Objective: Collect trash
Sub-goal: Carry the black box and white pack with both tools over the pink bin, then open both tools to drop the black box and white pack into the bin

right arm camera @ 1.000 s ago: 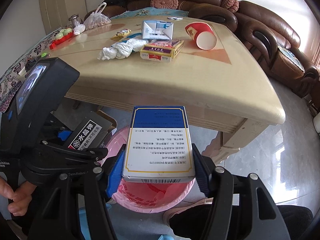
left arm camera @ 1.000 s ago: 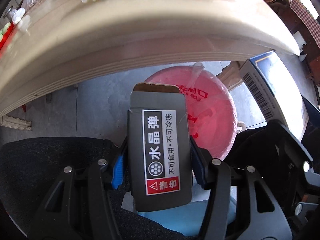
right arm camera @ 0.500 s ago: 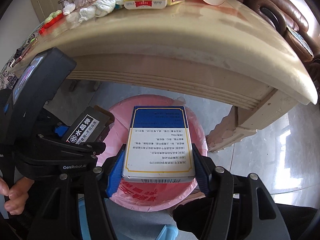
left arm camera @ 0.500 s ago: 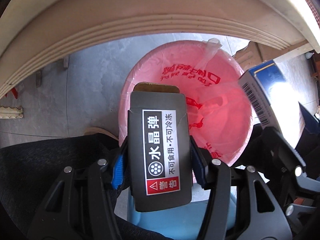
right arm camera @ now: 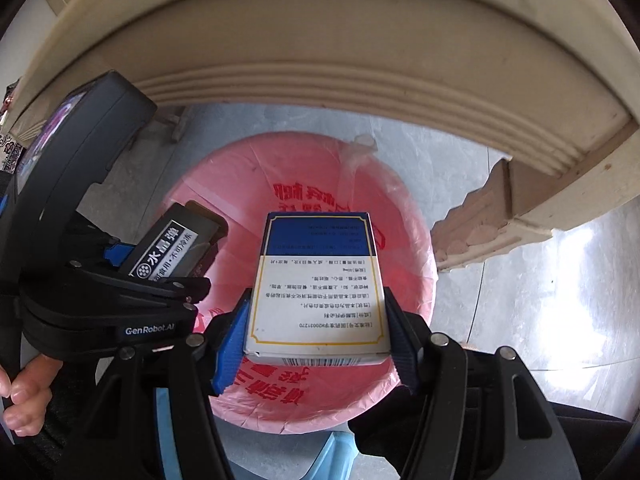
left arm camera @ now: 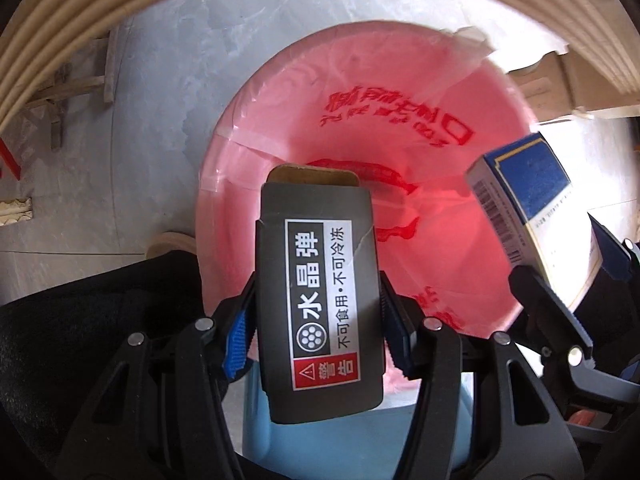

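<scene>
A grey, faintly marbled floor fills the left wrist view, framed above by the ribbed, cream edge of the counter (left arm camera: 72, 36), which a second ago still showed its top and has since slid up to a mere rim. Below it the bin (left arm camera: 240, 152), round and lined with a thin, glossy pink bag printed in red, has grown to fill most of the frame, so both boxes now hang over its mouth and the drop looks close. The left hand-held gripper (left arm camera: 318, 316) is clenched on the black box (left arm camera: 318, 292), a matte carton with a white-and-red label and a brown flap at its far end; its blue ribbed pads press both long sides. At the right edge the blue box (left arm camera: 528, 200) juts in, held over the bin's right part. In the right wrist view the same moulded counter (right arm camera: 360, 60) arches overhead, with a carved leg to the right and sun glare on the glossy floor beyond; the table top with its litter, visible a second ago, is out of sight. The right hand-held gripper (right arm camera: 318, 328) grips the blue box (right arm camera: 318, 280), smooth printed card, blue above and white below with a gold border, above the middle of the bin (right arm camera: 416, 240). The black box (right arm camera: 176, 248) sits to the left, tilted over the bin's left rim, neither box touching the liner.
</scene>
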`<act>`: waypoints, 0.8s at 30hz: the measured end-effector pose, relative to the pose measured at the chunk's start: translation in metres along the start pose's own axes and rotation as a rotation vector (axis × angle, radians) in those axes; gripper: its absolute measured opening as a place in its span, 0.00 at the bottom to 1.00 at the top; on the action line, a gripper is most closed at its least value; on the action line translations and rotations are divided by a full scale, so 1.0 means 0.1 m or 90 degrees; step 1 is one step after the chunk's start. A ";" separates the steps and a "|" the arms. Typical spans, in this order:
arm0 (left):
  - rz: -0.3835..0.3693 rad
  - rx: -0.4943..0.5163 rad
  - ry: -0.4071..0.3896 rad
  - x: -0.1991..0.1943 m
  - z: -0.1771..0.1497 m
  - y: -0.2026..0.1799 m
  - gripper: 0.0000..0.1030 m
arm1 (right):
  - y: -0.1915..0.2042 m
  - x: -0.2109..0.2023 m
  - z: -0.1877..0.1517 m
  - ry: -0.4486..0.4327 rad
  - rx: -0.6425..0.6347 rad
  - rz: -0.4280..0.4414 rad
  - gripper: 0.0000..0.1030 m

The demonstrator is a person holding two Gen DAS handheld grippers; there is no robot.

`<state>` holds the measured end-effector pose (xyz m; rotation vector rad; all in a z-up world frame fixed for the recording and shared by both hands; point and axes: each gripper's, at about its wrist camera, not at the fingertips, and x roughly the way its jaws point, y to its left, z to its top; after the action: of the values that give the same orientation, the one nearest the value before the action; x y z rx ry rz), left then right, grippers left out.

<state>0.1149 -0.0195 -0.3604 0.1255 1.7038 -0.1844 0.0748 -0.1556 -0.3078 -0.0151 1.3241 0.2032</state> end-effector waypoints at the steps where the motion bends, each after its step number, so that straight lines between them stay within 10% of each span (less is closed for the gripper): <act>1: 0.002 0.002 0.005 0.03 0.00 0.01 0.53 | -0.02 0.04 0.01 0.006 0.002 0.002 0.58; 24: 0.027 0.008 0.030 0.08 0.09 0.01 0.73 | -0.18 0.21 0.03 0.036 0.046 0.000 0.79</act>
<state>0.1228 -0.0209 -0.3699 0.1758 1.7462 -0.1618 0.0849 -0.1697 -0.3287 0.0408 1.3872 0.1566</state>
